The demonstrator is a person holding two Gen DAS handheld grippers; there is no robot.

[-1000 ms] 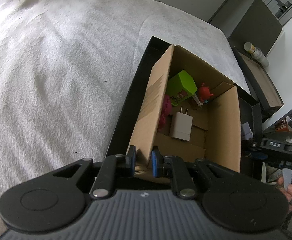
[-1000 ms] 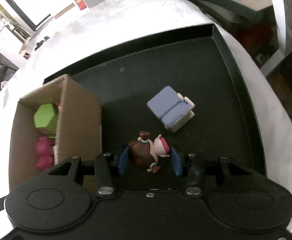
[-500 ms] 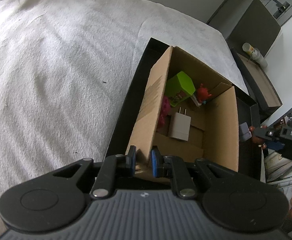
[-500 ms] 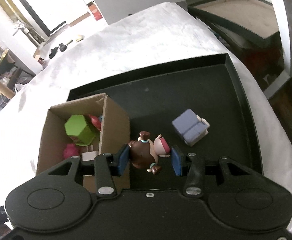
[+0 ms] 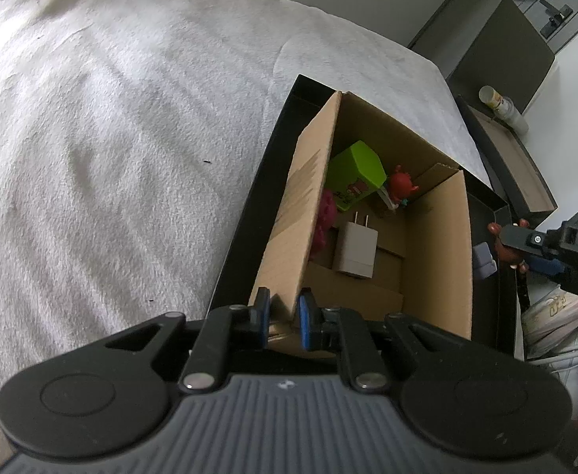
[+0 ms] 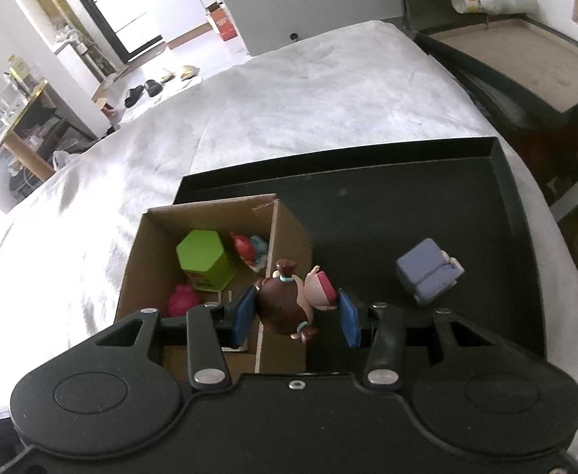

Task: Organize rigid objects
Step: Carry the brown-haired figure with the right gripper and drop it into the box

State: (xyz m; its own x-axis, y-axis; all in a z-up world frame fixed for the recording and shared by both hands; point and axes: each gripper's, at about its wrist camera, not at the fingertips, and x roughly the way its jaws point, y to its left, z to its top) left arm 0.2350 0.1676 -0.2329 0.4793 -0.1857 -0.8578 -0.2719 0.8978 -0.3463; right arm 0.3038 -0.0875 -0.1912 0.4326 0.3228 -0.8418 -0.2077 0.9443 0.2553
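At the lower centre of the right wrist view, the right gripper (image 6: 294, 316) clasps a small doll figure (image 6: 289, 304) across its brown head, above the cardboard box's (image 6: 285, 233) right wall. The figure looks light, hard and smooth, so a grip across the round head may slip. The left gripper (image 5: 283, 318) is clenched on the box's near corner. Inside lie a green container (image 6: 206, 258), a pink toy (image 6: 182, 300) and a white charger (image 5: 356, 252); a blue block (image 6: 427, 270) sits on the black tray (image 6: 407, 181) at right.

Both tongs (image 5: 284, 318) (image 6: 294, 316) clamped, angled down
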